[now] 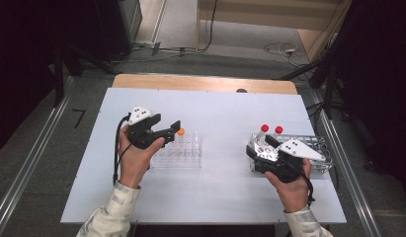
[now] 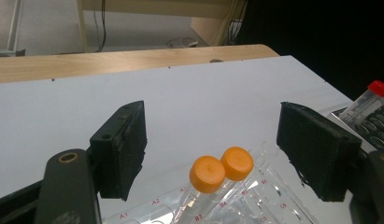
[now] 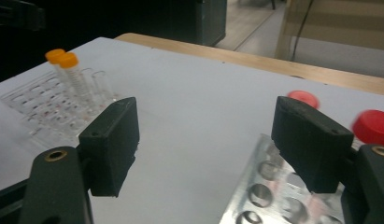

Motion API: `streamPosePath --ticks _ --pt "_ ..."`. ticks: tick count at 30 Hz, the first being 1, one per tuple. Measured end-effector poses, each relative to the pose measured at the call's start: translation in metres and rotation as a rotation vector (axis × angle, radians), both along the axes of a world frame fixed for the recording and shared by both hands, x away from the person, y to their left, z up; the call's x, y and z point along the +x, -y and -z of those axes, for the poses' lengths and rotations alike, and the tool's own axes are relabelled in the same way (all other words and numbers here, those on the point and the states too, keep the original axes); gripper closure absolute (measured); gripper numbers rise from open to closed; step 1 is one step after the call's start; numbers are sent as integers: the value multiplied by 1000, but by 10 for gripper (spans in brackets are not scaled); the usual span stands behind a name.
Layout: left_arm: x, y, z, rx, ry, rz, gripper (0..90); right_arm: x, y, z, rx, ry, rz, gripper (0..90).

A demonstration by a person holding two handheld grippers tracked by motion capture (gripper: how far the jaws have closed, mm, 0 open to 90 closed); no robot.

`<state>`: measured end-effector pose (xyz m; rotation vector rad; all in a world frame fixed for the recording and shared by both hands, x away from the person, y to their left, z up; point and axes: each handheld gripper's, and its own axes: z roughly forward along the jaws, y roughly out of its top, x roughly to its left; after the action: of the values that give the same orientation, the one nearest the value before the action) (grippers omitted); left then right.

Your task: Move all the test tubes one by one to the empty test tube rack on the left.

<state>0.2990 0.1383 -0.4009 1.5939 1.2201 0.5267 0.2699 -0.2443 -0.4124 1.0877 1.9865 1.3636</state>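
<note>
On the white table [image 1: 215, 192] in the high view, the left gripper [image 1: 175, 127] hangs at the clear tube rack [image 1: 183, 153], the right gripper [image 1: 260, 148] over the metal rack [image 1: 319, 148]. Left gripper view: jaws wide apart, empty, two orange-capped tubes [image 2: 221, 167] standing below between them. Right gripper view: jaws spread, empty; red-capped tubes [image 3: 374, 126] stand just behind the right-hand jaw.

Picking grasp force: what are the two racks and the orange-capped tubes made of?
Left rack: clear plastic, likely acrylic; see-through, printed labels. Right rack: shiny metal, probably aluminium or steel; reflective with punched holes. Orange-capped tubes: clear plastic bodies, matte orange plastic caps.
</note>
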Motion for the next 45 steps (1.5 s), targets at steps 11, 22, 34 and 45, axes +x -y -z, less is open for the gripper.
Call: streamPosePath --ticks 11,22,34,45 --pt "0 -3 -1 -11 6 -10 223 8 31 2 16 -10 89 220" --pt "-1 -3 -2 -20 10 -15 223 21 46 13 -6 -31 153 238" --pt "-1 -1 -1 -14 9 -13 212 42 48 31 -37 -62 206 233" --pt "-1 1 -1 -18 5 -9 213 52 48 36 -62 -71 216 426"
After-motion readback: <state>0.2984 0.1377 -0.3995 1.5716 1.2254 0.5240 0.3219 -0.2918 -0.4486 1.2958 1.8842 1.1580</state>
